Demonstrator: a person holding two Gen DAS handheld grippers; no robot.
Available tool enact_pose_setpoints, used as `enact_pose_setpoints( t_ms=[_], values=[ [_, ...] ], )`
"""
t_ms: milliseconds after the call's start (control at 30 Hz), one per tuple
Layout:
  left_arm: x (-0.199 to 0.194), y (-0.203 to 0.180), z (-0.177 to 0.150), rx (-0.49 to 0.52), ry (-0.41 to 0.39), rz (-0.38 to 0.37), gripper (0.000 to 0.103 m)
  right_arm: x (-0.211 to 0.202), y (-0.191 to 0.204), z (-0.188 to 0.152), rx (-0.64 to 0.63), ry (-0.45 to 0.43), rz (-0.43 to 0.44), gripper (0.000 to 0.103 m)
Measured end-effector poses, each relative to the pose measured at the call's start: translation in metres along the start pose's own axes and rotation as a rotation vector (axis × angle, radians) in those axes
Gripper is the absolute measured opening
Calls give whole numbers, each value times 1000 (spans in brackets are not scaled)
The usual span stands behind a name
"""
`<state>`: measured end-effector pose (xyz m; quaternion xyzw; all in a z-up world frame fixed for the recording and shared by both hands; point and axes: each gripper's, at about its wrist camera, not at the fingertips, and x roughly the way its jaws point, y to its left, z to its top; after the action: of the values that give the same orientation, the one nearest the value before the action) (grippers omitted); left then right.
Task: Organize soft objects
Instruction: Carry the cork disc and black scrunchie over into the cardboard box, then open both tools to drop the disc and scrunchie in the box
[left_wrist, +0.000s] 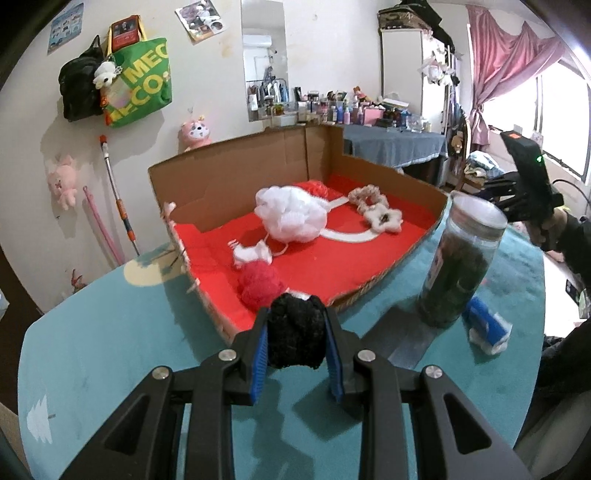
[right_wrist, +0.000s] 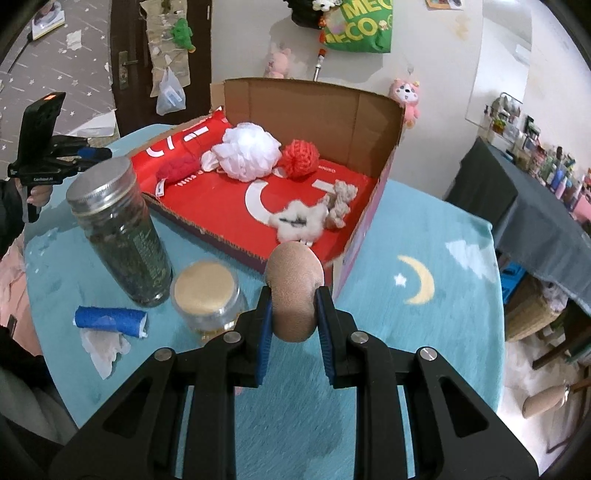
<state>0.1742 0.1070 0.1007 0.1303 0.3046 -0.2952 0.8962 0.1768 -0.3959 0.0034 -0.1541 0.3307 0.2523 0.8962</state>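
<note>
My left gripper (left_wrist: 295, 314) is shut on a black fuzzy pom-pom (left_wrist: 295, 334), held just above the teal table in front of the cardboard box (left_wrist: 258, 162). My right gripper (right_wrist: 294, 291) is shut on a tan smooth soft ball (right_wrist: 294, 291) near the box's open front corner. Inside the red-lined box lie a white mesh puff (left_wrist: 291, 214), a red yarn ball (right_wrist: 298, 159), a dark red knitted piece (left_wrist: 258, 284), a beige scrunchie (left_wrist: 367, 195) and a white fluffy star (left_wrist: 384, 218). The left gripper (right_wrist: 94, 153) also shows at the left of the right wrist view.
A tall glass jar with a metal lid (right_wrist: 122, 229) stands beside the box, with a short jar with a tan lid (right_wrist: 207, 295) near it. A blue roll with tissue (right_wrist: 109, 319) lies on the teal tablecloth (right_wrist: 406, 332). A cluttered dresser (left_wrist: 388, 144) stands behind.
</note>
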Motion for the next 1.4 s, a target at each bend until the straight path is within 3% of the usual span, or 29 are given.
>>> enact_pose_setpoints(
  t_ms=[267, 433, 767, 1167, 1400],
  values=[
    [15, -18, 39, 37, -7, -23, 29, 7, 8, 38, -50, -14, 46, 21],
    [40, -24, 63, 3, 63, -2, 29, 18, 18, 65, -82, -4, 70, 21],
    [112, -5, 87, -212, 344, 26, 30, 85, 9, 118, 33, 214, 71, 21],
    [161, -9, 96, -213, 466, 85, 31, 169, 25, 141, 3, 474, 34, 21],
    [173, -5, 96, -230, 488, 93, 31, 184, 30, 140, -16, 517, 34, 23]
  ],
)
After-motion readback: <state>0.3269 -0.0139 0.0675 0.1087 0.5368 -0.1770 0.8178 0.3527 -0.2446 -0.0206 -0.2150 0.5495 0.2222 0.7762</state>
